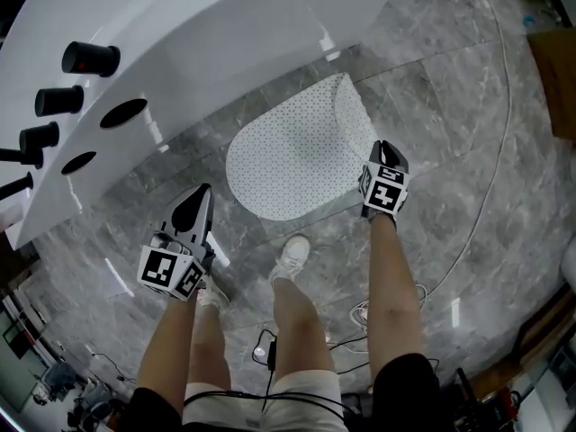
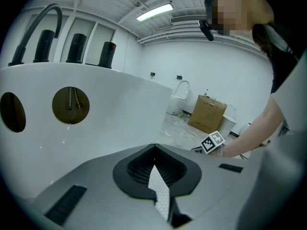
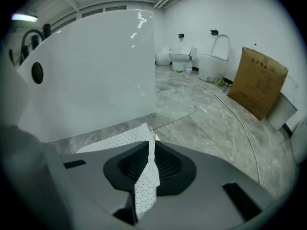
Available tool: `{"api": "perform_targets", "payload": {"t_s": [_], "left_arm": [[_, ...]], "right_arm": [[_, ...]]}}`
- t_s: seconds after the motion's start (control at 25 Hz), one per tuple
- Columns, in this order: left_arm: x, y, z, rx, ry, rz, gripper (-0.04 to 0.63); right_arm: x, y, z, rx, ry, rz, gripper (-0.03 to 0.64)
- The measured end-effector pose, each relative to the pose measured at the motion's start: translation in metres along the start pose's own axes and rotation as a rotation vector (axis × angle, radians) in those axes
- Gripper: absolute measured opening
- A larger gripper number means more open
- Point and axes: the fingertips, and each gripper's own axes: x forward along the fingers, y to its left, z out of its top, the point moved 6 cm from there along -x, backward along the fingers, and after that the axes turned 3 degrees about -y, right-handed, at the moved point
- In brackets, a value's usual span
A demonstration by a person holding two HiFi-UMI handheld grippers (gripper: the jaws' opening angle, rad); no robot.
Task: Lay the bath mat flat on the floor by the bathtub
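A cardboard box (image 3: pixel 259 83) stands by the white wall (image 3: pixel 225 13).

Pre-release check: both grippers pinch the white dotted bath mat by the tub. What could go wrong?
1. The white dotted bath mat looks folded over near the right gripper; let go now, it may land creased.
2. The left gripper pinches only a narrow strip, which might slip out.
3. A white shoe stands by the mat's near edge and could trap it.
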Motion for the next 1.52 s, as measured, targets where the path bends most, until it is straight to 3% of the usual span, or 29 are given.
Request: {"api": "perform_targets", "payload": {"t_s": [0.32,0.64,0.96,1.24,1.52], "left_arm": [[-0.012,-0.011,0.015,-0.008,0.013,-0.001,0.014],[-0.036,-0.013,0.025,0.003,-0.012,-0.007,0.014],[-0.075,-0.012,0.049,0.033,-0.045,-0.035,0.014],[-0.123,0.009,0.079,0.034,-0.092,-0.025,0.014],[-0.183,0.026,0.13,0.072,-0.141,-0.033,0.014]], "right_arm": [[-0.029,-0.012,-0.008,0.051,0.02,-0.035,0.052],[-0.069,0.002,-0.005,0.057,-0.032,0.022,0.04],[-0.148,0.054,0.036,0.058,-0.195,0.173,0.026],[-0.223,0.116,0.087,-0.073,-0.327,0.272,0.025],[-0.317,0.163,0.137,-0.103,-0.411,0.325,0.025]]}}
